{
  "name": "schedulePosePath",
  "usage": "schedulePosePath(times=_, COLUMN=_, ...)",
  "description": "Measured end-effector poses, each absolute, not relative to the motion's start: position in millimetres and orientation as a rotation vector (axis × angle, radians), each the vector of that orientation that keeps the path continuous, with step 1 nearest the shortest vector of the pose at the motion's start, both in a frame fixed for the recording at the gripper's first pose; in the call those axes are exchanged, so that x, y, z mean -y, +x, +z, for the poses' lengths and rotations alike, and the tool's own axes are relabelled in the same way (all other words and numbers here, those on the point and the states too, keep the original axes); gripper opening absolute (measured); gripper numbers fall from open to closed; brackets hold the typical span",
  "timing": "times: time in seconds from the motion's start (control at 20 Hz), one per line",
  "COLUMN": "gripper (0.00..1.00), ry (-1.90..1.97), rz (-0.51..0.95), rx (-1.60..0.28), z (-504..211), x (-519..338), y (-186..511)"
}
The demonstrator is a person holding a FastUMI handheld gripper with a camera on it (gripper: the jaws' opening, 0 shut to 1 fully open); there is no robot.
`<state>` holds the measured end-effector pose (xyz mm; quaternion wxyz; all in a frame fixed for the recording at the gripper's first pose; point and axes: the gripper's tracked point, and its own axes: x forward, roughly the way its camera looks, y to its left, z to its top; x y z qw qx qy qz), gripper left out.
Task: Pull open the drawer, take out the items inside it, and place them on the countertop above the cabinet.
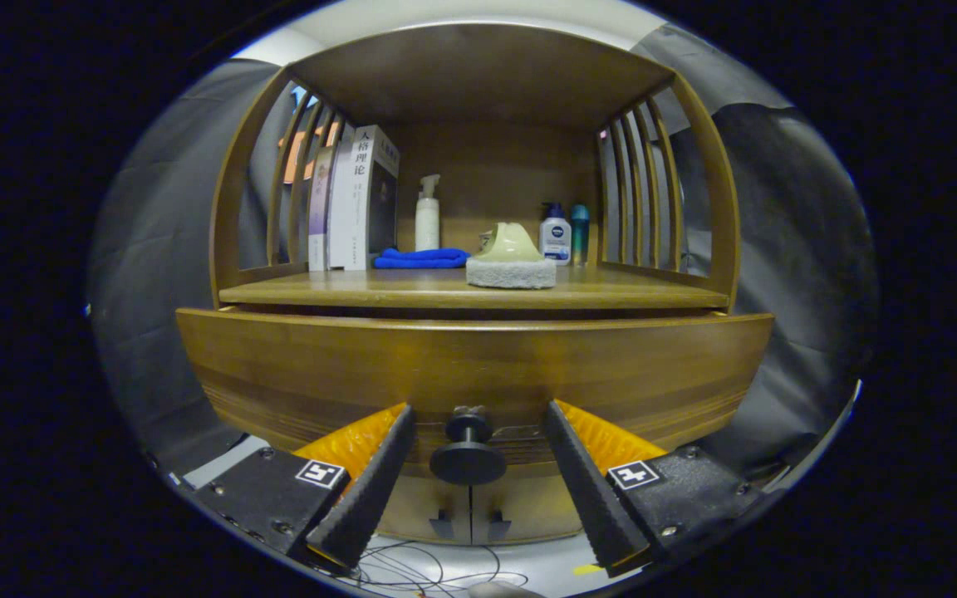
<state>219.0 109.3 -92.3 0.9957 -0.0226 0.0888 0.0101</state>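
Gripper view: the round dark knob (pixel 468 453) on the curved brown wooden drawer front (pixel 478 365) lies straight ahead of the hand-held gripper (pixel 472 432), between its two fingers and a little short of their tips. Its stem points back toward the camera, in line with the fingers' own reach. The fingers stand apart, one on each side of the knob, with a clear gap on both sides; neither presses on it.

The drawer front stands slightly forward of the wooden countertop (pixel 412 292) above the knob, with a dark slit under the countertop's edge. What lies inside the drawer is hidden, so I cannot tell whether it holds anything.

On the countertop, above and beyond the knob, sit a grey sponge with a pale green handle (pixel 512 259), a folded blue cloth (pixel 422 258), a white pump bottle (pixel 427 214), a row of upright books (pixel 355 199), a small white bottle with a blue cap (pixel 555 234) and a teal bottle (pixel 580 231).

The gripper is held level and square to the drawer front, centred on the knob. This pose would suit both closing on the knob to pull and having just let go of it.
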Motion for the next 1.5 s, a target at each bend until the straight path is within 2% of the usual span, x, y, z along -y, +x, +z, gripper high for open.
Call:
schedulePosePath(times=0.8, gripper=0.99, ry=-0.030, rz=0.026, rx=-0.147, z=-90.8, x=-113.9, y=264.0)
schedulePosePath(times=1.05, gripper=0.99, ry=0.016, rz=0.051, rx=-0.220, z=-95.1, x=-112.3, y=261.0)
schedulePosePath(times=1.25, gripper=0.99, ry=0.001, rz=0.045, rx=-0.194, z=-73.3, x=-95.0, y=227.4)
schedulePosePath(times=1.5, gripper=0.99, ry=-0.030, rz=0.060, rx=-0.124, z=-30.0, x=-73.1, y=146.7)
